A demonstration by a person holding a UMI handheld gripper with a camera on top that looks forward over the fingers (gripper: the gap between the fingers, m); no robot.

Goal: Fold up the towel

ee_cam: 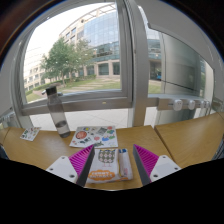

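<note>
My gripper (pixel 112 152) is open, its two magenta pads (pixel 81 159) spread wide just above a wooden table (pixel 185 135). Between the fingers a flat printed packet (pixel 104 166) with an orange picture lies on the table, and a small white and blue tube (pixel 123 162) lies along its right side. Neither finger presses on them. Beyond the fingertips lies a flat cloth-like piece (pixel 95 135) with a colourful print; I cannot tell whether it is the towel.
A tall black and white stand (pixel 56 108) is upright at the table's far left, with a small flat item (pixel 30 132) next to it. A big window (pixel 100 50) with a sill runs behind the table. A second tabletop adjoins on the right.
</note>
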